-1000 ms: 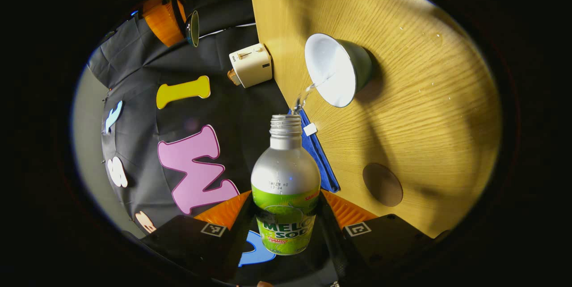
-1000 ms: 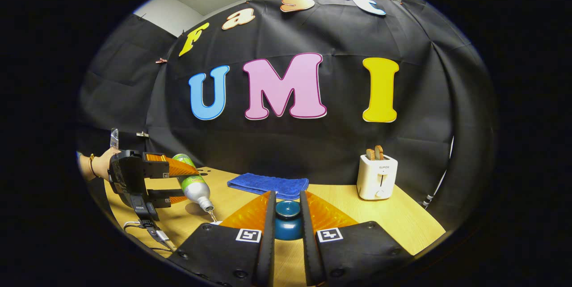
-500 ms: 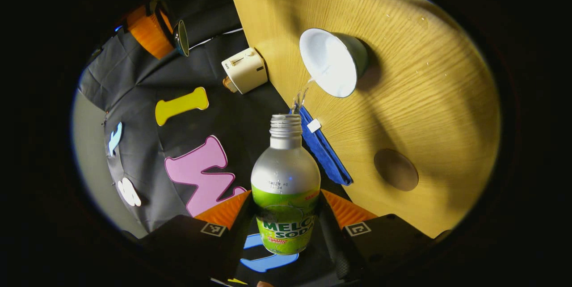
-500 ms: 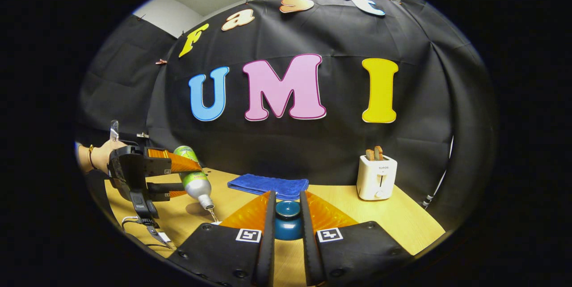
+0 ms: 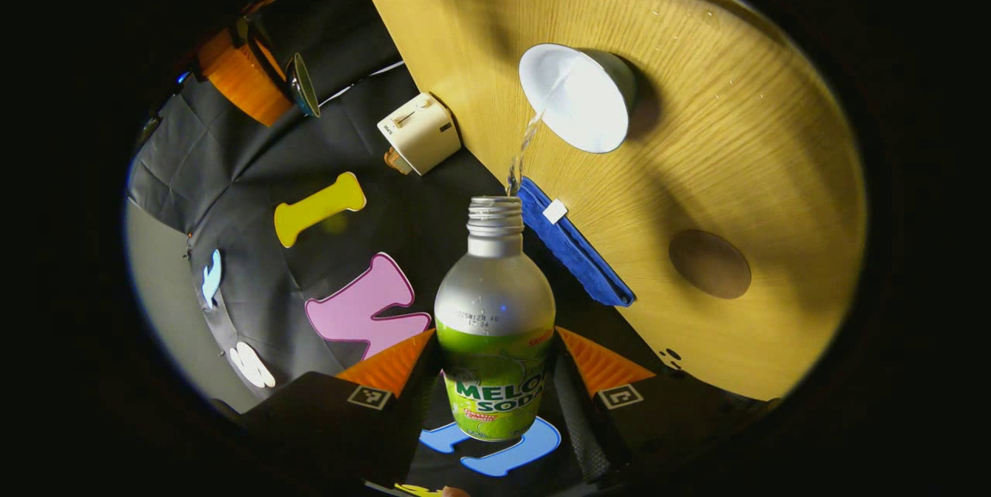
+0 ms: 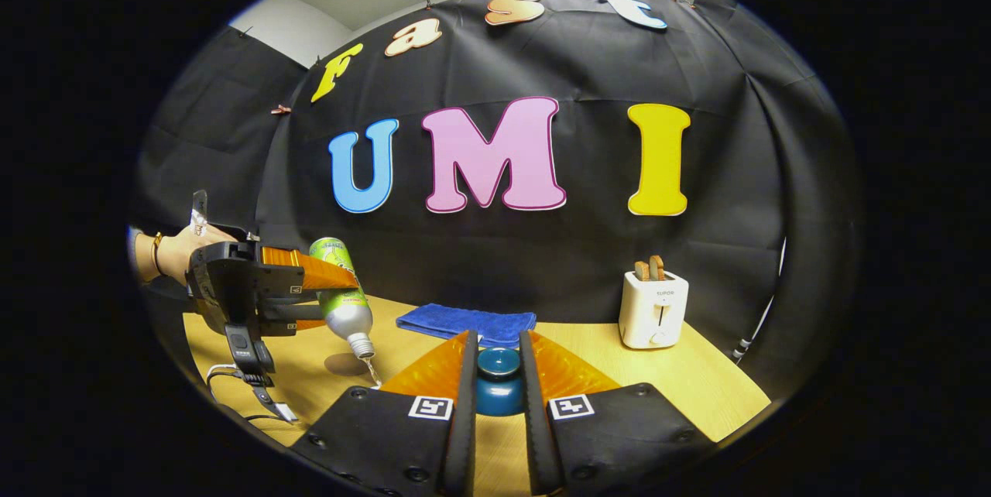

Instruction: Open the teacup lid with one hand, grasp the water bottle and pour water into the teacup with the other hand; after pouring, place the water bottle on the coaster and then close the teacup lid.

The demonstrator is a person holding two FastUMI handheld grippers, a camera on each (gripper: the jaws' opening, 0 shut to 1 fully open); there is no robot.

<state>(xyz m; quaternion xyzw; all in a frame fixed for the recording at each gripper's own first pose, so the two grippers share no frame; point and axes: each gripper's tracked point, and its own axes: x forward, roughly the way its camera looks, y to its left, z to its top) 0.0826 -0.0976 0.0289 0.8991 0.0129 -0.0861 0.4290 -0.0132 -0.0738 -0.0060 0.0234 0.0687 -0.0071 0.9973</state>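
Observation:
A silver bottle with a green label [image 5: 495,327] is tilted mouth-down, and my left gripper [image 5: 495,350] is shut on its lower body. A thin stream of water [image 5: 523,150] runs from its mouth to the rim of the open white-lined teacup [image 5: 577,98] on the wooden table. The round brown coaster [image 5: 710,263] lies bare near the cup. My right gripper [image 6: 498,342] is shut on the dark blue teacup lid [image 6: 498,381] and holds it up. In the right gripper view the left gripper [image 6: 325,299] tips the bottle [image 6: 344,303] steeply, held by a hand [image 6: 174,249].
A folded blue cloth [image 6: 467,321] lies at the back of the table [image 6: 697,381]. A white toaster [image 6: 653,310] with toast stands at the back right. Cables [image 6: 255,396] trail on the table under the left gripper.
The left gripper has risen a little and tipped the bottle steeper; water keeps flowing toward the cup. The right gripper holds the lid still.

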